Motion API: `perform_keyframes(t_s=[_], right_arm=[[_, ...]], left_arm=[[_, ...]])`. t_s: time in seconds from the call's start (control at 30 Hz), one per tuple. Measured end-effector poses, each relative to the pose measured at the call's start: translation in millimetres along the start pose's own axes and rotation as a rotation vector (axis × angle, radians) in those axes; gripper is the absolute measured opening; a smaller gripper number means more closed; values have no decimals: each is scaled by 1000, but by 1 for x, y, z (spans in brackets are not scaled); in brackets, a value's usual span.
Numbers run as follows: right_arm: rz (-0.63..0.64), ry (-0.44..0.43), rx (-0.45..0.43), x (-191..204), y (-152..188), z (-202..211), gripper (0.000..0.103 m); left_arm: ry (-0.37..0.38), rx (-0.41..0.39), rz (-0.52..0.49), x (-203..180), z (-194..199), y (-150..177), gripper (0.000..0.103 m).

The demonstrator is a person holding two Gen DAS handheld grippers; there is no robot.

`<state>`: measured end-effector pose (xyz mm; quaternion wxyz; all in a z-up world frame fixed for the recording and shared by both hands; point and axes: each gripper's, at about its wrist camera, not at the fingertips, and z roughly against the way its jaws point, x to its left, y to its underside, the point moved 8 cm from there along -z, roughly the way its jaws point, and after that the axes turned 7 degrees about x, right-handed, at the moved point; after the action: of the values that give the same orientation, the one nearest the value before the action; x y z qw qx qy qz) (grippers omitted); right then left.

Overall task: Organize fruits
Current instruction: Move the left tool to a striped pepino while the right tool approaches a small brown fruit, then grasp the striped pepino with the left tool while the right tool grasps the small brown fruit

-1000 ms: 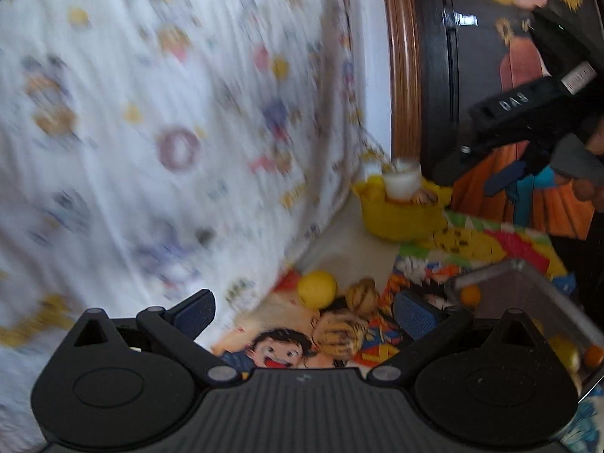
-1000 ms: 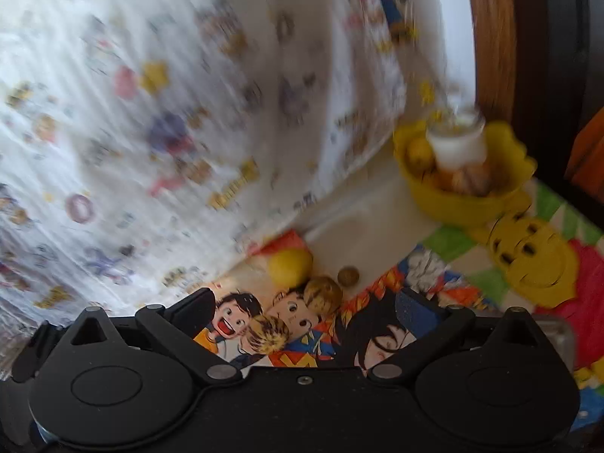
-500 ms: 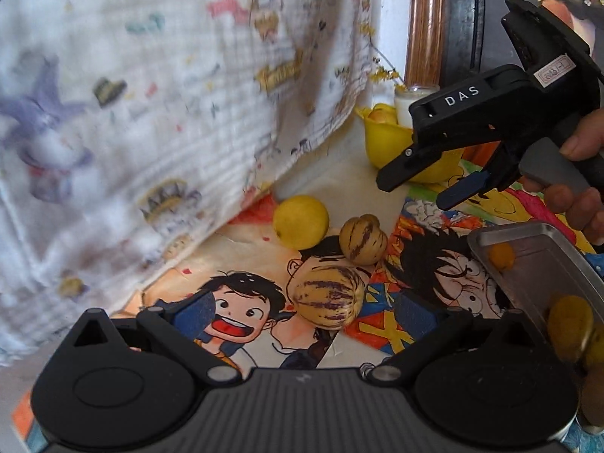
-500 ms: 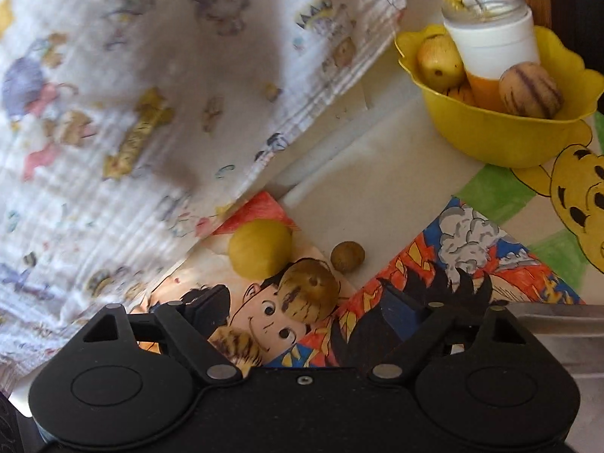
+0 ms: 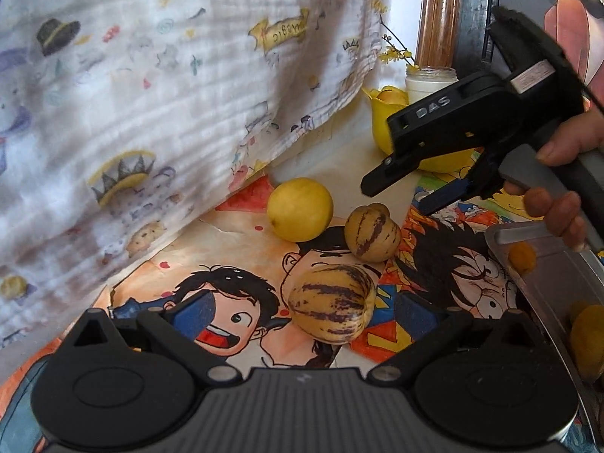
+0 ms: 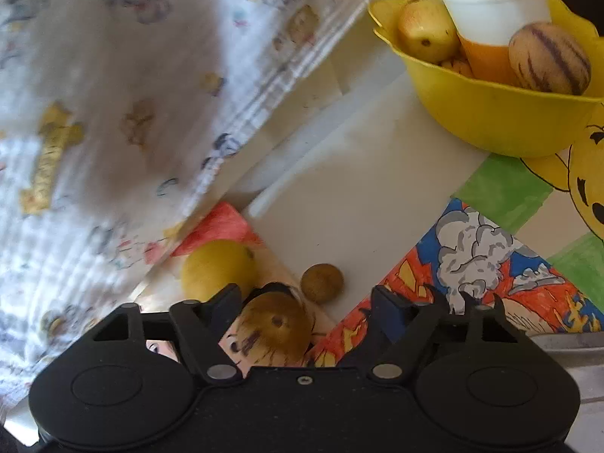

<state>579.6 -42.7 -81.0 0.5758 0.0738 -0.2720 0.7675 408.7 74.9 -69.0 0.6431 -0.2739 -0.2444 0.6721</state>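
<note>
In the left wrist view a large striped melon [image 5: 332, 304] lies on the cartoon mat between the tips of my open left gripper [image 5: 302, 311]. Behind it sit a smaller striped melon [image 5: 372, 232] and a yellow lemon [image 5: 300, 209]. My right gripper [image 5: 400, 198] hovers open above and right of the small melon. In the right wrist view the small melon [image 6: 277, 326] lies between the open right gripper's [image 6: 307, 300] fingers, with the lemon [image 6: 219, 268] to the left and a small brown fruit [image 6: 322, 283] just ahead.
A yellow bowl [image 6: 490, 109] with a white jar [image 6: 490, 11] and fruits stands at the back right. A metal tray [image 5: 547, 283] holding yellow and orange fruits lies on the right. A patterned cloth [image 5: 151, 94] hangs along the left.
Both grippers have moved forward and down toward the fruits on the mat. The large melon now sits between the left fingers, the small melon between the right fingers.
</note>
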Motion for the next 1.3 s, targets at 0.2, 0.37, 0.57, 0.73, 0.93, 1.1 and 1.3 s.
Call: perform_keyframes(t_s=[0.2,0.37,0.57,0.73,0.93,1.1,1.3], right_arm=[[-18,3,-6,-1,-8,-14,61],[-30,16,11,-3,-10,-22,54],[-32,27,-4,-3,-11,-24,43],[-23,36,-5,-2,-9,-22,38],[-39,36,-5,-6,-9,-21,31],[-25,35,-30,-6,-6,-15,31],[-3,25,-64,-2,1,1,31]], left_arm=[[-8,0,-20,-3,-7,-1,95],[7,7,-13,-4,-12,0,85],[30,17,-4,-6,-16,0,73],[55,28,-2,-11,-19,1,60],[52,27,17,-11,-19,1,58],[46,18,30,-9,-16,0,58],[32,-4,41,-9,-7,-3,58]])
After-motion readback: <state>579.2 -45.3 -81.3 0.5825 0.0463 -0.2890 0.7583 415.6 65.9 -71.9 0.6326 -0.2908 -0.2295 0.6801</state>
